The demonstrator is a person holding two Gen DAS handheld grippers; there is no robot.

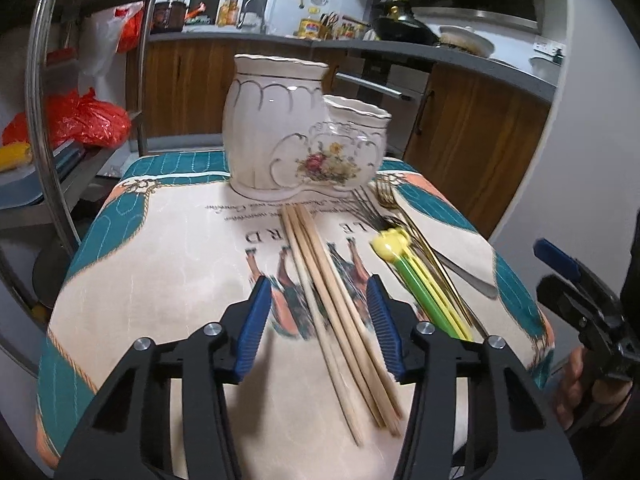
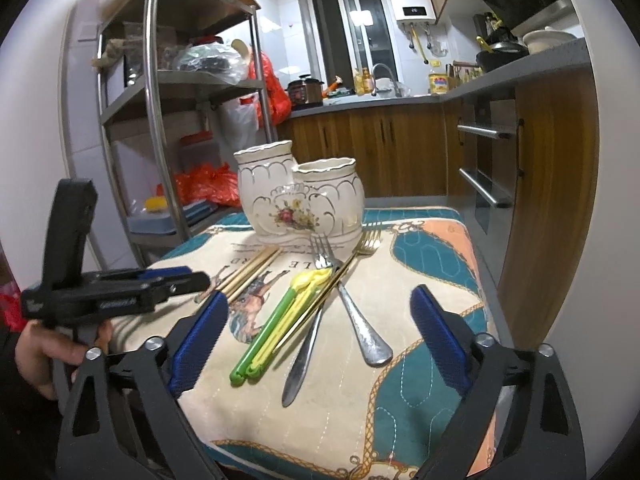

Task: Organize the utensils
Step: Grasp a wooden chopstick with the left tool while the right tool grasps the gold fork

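The left gripper (image 1: 320, 312) hovered low over the wooden chopsticks (image 1: 340, 304) on the bench (image 1: 160, 280), its fingers apart astride them, not touching. The right gripper (image 2: 320, 336) hung with fingers wide above the forks (image 2: 352, 292), before the white holder (image 2: 300, 196).

Your left wrist cam sits low and close over the table (image 1: 168, 264), looking forward and down along the wooden chopsticks (image 1: 340, 320) toward the ceramic holder (image 1: 280, 128). Your right wrist cam looks from further right, a bit flatter. Both share the holder, the forks (image 2: 344, 280) and the back counter (image 2: 380, 100).
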